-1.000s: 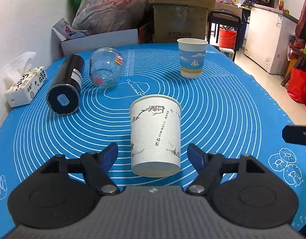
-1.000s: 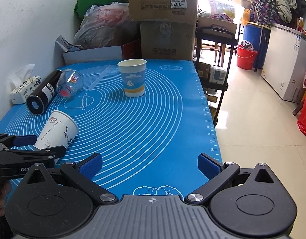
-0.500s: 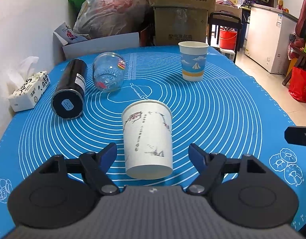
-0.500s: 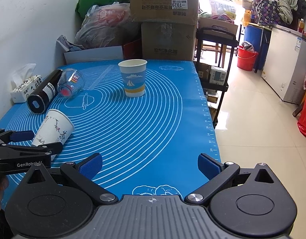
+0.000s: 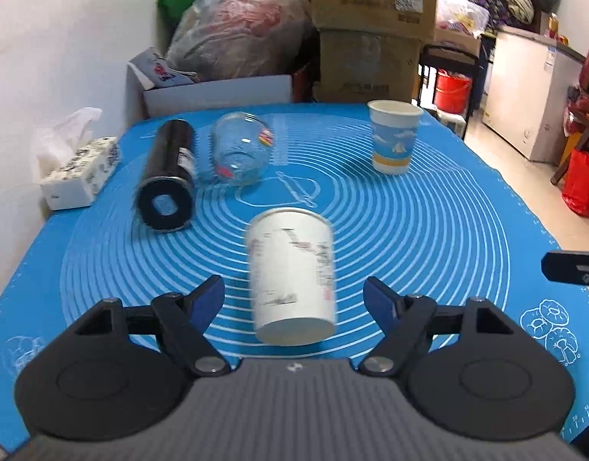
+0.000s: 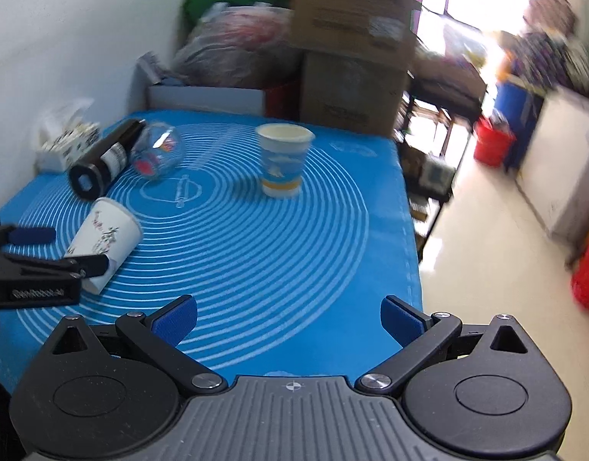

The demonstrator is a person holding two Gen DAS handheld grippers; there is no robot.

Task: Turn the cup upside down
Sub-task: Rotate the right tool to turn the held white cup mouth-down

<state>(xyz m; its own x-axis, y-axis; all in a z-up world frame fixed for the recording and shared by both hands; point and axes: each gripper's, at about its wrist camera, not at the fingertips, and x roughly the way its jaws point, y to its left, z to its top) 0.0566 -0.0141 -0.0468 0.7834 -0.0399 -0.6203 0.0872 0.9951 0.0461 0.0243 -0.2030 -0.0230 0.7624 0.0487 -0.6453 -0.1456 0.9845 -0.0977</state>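
I hold my left gripper low at the bottom centre of the left wrist view, its blue-padded jaws spread wide with a gap on each side of the white paper cup, gripping nothing yet. The cup lies on its side on the blue mat, base toward me and mouth pointing away, so I judge the fingers are lined up to close across its body before I turn it mouth-down. In the right wrist view the same cup sits at the left edge, partly behind my left gripper's fingers. My right gripper waits at the bottom of its view, jaws wide apart and holding nothing, over bare mat, out of the way. Farther up the left wrist view stand a blue sailboat cup, upright, and, lying down, a glass jar beside a black bottle.
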